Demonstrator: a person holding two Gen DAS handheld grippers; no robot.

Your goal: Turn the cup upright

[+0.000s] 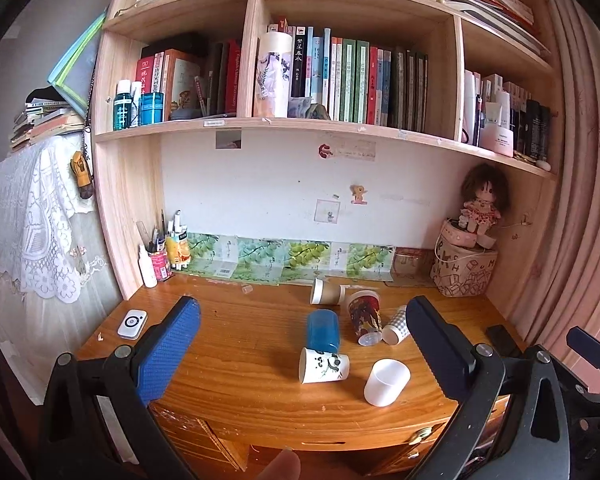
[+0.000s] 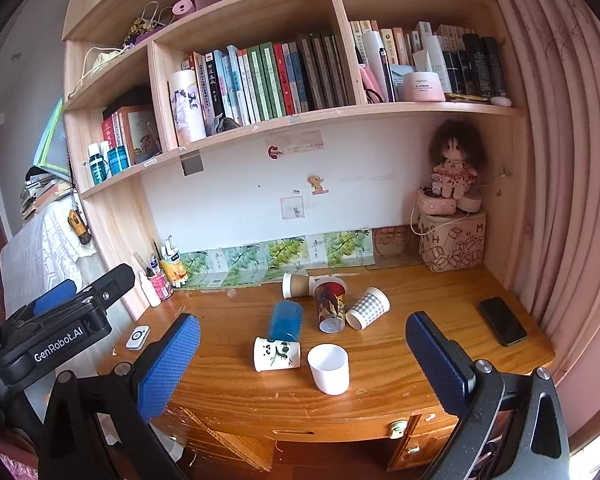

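Observation:
Several cups lie on the wooden desk [image 1: 240, 364]. A plain white cup [image 1: 386, 382] [image 2: 329, 368] stands upright near the front edge. A white panda cup [image 1: 323, 366] [image 2: 277, 354] lies on its side. A blue cup [image 1: 323, 330] [image 2: 286, 320] stands mouth down behind it. A red patterned cup [image 1: 365, 316] [image 2: 330, 305], a checked cup [image 1: 396, 325] [image 2: 367, 308] and a brown paper cup [image 1: 327, 292] [image 2: 297, 285] lie tipped further back. My left gripper [image 1: 303, 354] is open and empty, short of the desk. My right gripper [image 2: 303, 354] is open and empty, also short of the desk.
A black phone [image 2: 502, 321] lies at the desk's right side. A small white device [image 1: 132, 323] lies at the left. A pen holder and bottles [image 1: 158, 258] stand in the back left corner. A patterned box with a doll [image 1: 466, 266] stands back right. Bookshelves hang above.

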